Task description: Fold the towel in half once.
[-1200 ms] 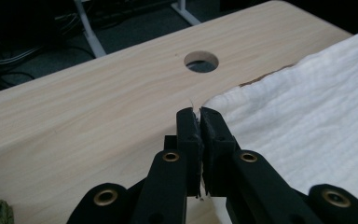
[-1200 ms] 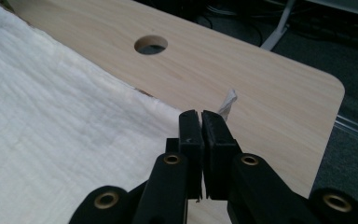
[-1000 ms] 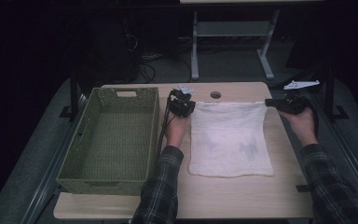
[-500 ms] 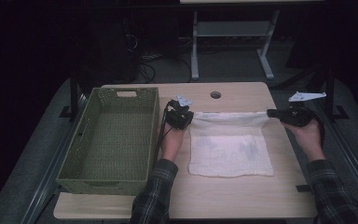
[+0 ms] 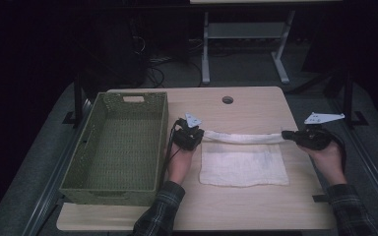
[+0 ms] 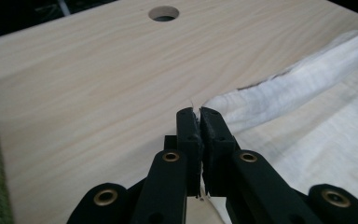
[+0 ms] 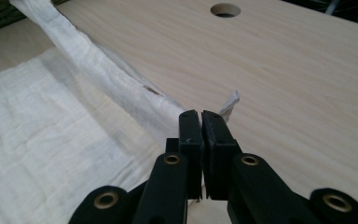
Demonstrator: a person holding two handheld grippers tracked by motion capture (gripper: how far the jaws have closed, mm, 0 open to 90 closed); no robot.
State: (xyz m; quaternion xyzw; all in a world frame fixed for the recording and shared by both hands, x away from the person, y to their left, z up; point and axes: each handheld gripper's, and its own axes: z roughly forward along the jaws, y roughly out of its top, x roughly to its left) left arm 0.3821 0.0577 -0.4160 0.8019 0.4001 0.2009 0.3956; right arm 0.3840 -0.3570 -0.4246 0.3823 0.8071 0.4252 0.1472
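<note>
- Nearest me, the white towel lies flat on the surface, just right of the green basket; its near half rests spread out.
- My left hand-held gripper is clamped on the towel's far left corner, between basket and towel.
- My right hand-held gripper is clamped on the far right corner, on the towel's side away from the basket.
- The far edge hangs taut between the two, lifted over the flat part: I judge the first fold half made.
- Left to do: lay that edge down, fold again perhaps, then likely into the basket.
- Beyond the towel, the room is too dark to make out.
</note>
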